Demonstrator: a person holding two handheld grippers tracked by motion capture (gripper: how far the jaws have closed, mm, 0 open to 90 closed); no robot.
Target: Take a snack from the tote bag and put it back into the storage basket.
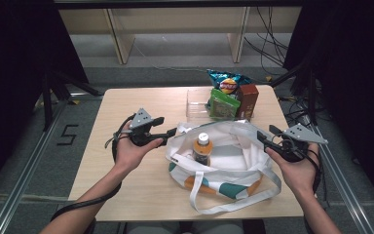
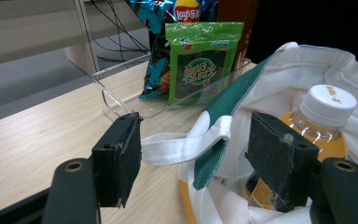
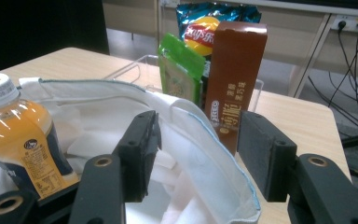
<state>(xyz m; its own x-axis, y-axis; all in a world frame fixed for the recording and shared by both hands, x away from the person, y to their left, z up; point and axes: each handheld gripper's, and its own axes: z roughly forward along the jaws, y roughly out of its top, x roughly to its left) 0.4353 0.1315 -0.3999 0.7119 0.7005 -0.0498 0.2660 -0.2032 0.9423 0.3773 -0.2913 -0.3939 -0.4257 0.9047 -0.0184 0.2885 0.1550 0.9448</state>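
Hiding the bottle's (image 1: 202, 149) lower half, the tote bag (image 1: 233, 161) sits between two wide-open hand-held grippers.

We see bare wooden tabletop (image 1: 126, 105) left of the white canvas tote bag (image 1: 233, 146); behind it, a clear plastic tray (image 1: 195, 109) of snack packs (image 1: 226, 95) blocks passage.
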